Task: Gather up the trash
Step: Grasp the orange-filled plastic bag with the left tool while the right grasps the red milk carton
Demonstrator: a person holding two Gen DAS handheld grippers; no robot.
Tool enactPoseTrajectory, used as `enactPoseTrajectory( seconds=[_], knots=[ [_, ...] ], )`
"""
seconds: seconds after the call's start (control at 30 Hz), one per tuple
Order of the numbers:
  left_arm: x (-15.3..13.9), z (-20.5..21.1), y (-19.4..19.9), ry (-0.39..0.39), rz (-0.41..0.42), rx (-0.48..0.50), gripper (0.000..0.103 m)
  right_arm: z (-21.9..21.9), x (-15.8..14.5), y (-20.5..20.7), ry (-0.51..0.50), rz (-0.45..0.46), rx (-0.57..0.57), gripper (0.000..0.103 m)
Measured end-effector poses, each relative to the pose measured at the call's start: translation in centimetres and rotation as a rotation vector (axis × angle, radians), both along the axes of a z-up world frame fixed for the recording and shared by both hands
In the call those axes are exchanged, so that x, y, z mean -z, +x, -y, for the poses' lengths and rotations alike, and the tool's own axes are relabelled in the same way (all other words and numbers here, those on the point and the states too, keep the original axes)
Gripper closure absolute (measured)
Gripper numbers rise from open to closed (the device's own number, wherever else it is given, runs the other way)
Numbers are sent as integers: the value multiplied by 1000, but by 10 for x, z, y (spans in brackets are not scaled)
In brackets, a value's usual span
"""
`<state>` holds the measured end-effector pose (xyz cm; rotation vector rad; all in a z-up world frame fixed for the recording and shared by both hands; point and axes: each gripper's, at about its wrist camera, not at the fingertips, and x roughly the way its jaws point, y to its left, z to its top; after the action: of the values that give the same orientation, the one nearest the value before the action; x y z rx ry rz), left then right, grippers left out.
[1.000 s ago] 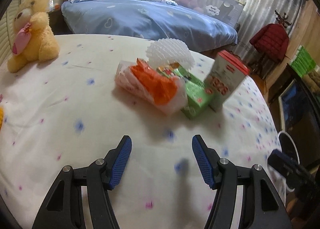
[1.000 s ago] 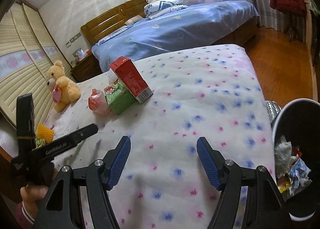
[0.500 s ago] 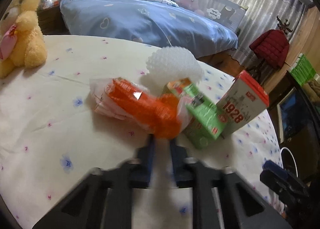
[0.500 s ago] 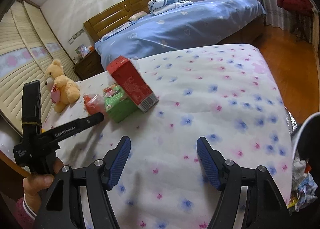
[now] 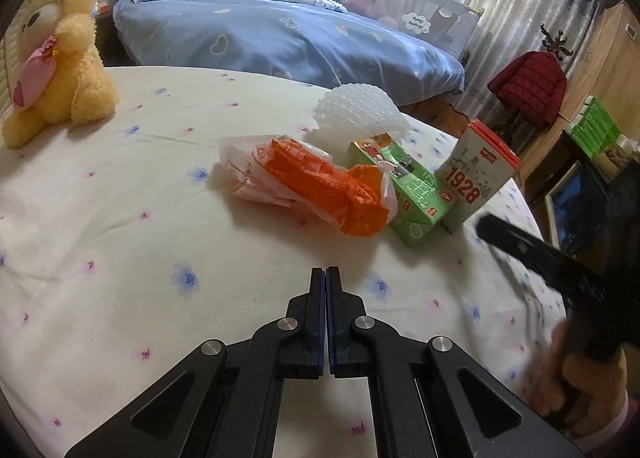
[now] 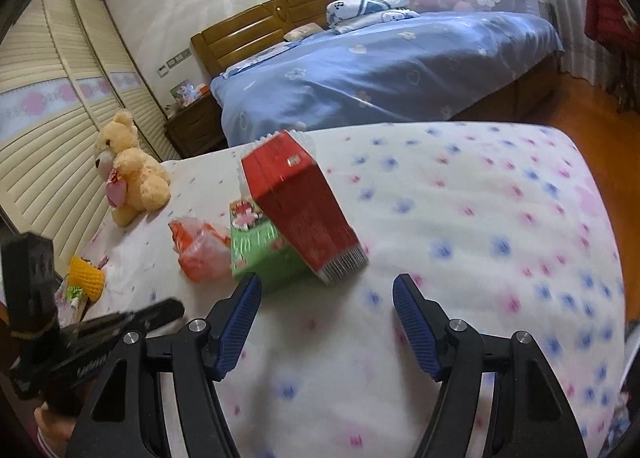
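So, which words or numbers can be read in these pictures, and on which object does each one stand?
"1928": on the red and white carton, in the left wrist view.
Orange plastic bag: white letters, too creased to read.
Green carton: small print, too small to read.
Left gripper: white lettering on its arm in the right wrist view, blurred.
Sign on the bed rail: too small.

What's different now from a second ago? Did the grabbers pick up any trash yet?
Not yet. The left gripper snapped shut on nothing, short of the orange bag. The right gripper, open as before, moved closer to the red carton and green carton; the trash bin has slid out of its view. The trash pile, white foam net and teddy bear stayed put on the bed.
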<state>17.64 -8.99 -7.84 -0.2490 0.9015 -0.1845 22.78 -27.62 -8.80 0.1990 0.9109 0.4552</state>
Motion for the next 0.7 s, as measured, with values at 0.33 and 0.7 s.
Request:
enactPoseTrajectory(
  seconds=[0.33,0.7],
  knots=[
    [-20,9,-4,-17,38,-8,54,-5,0,21,11,24,7,61],
    [-13,21,28,22,16,-82,82,16,-14,-5,6,52,36,70]
  ],
)
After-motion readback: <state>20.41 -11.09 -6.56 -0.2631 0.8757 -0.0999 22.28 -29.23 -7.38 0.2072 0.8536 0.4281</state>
